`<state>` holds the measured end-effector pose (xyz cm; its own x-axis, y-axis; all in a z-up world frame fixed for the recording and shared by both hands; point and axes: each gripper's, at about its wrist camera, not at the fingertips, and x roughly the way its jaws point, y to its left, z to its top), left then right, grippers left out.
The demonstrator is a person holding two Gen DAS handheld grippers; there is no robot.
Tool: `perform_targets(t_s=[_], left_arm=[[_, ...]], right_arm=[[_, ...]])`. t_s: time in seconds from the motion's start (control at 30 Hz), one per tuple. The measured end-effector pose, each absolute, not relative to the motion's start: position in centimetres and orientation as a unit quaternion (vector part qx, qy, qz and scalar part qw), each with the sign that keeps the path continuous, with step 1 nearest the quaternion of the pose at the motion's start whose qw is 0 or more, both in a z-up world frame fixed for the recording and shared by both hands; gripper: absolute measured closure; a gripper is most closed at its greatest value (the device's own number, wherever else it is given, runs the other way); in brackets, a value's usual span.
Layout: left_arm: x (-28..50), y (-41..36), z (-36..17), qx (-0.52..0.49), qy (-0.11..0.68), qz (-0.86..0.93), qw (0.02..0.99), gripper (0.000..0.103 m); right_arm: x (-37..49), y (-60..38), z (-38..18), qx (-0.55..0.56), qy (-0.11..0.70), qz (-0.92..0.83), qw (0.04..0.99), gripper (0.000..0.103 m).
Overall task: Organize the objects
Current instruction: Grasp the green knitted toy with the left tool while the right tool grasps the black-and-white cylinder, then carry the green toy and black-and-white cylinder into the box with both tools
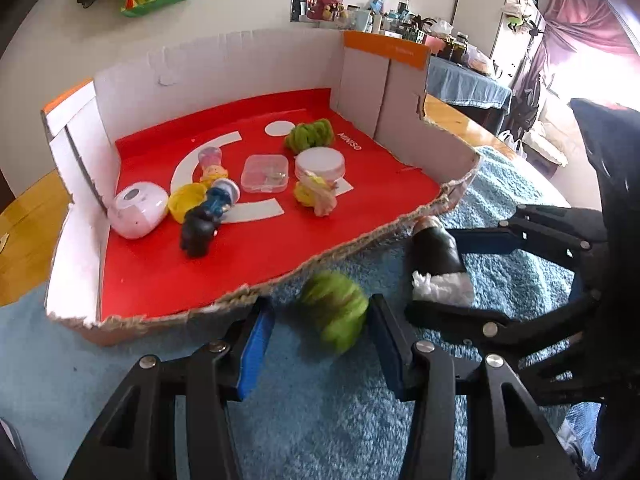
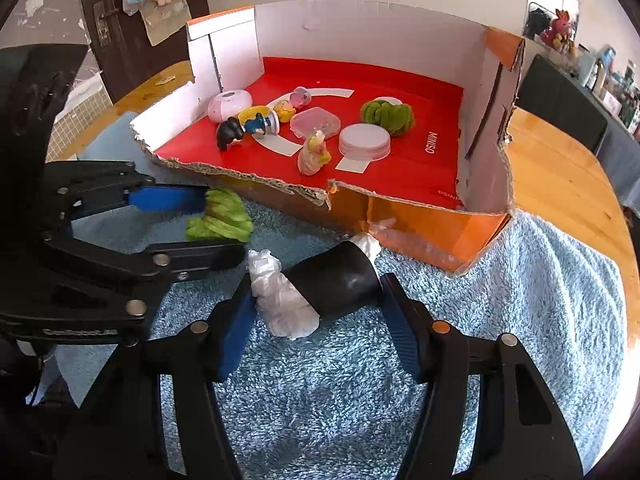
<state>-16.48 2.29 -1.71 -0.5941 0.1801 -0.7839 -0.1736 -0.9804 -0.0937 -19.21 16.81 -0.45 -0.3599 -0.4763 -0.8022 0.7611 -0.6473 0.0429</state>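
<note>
A fuzzy green ball (image 1: 334,316) lies on the blue rug just outside the torn front edge of the cardboard box (image 1: 240,64). My left gripper (image 1: 320,308) straddles it: the right pad touches it and a strip of rug shows at the left pad. A black cylinder (image 2: 340,280) with crumpled white wrap (image 2: 284,304) at its end lies across my right gripper (image 2: 318,286), with both pads against it. In the right wrist view the left gripper (image 2: 224,224) holds the green ball (image 2: 220,220) between its fingers.
The box (image 2: 360,28) has a red floor with a second green ball (image 1: 308,132), a round white lid (image 1: 320,162), a clear case (image 1: 265,174), a pink pod (image 1: 138,210) and several small figurines. The blue rug (image 2: 520,300) covers a wooden table (image 2: 560,168).
</note>
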Motion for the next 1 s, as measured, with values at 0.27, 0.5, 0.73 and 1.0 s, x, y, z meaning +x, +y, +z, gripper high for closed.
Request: perform_targets(t_s=[0.27, 0.5, 0.73, 1.0], left_arm=[[-16.3, 1.9, -1.9, -0.438, -0.019, 0.894, 0.093, 0.069], [-14.3, 0.7, -1.5, -0.433, -0.051, 0.895, 0.094, 0.07], [-12.5, -0.1, 0.2, -0.413, -0.06, 0.904, 0.087, 0.07], [-11.8, -1.2, 1.8, -0.393, -0.072, 0.914, 0.075, 0.07]], right_arm=[[-19.2, 17.1, -0.3, 0.421, 0.155, -0.809, 0.381, 0.045], [-18.3, 17.2, 0.6, 0.414, 0.14, -0.811, 0.389, 0.045], [-16.8, 16.7, 2.1, 0.401, 0.132, -0.808, 0.41, 0.045], [-16.0, 16.0, 3.0, 0.395, 0.13, -0.805, 0.423, 0.045]])
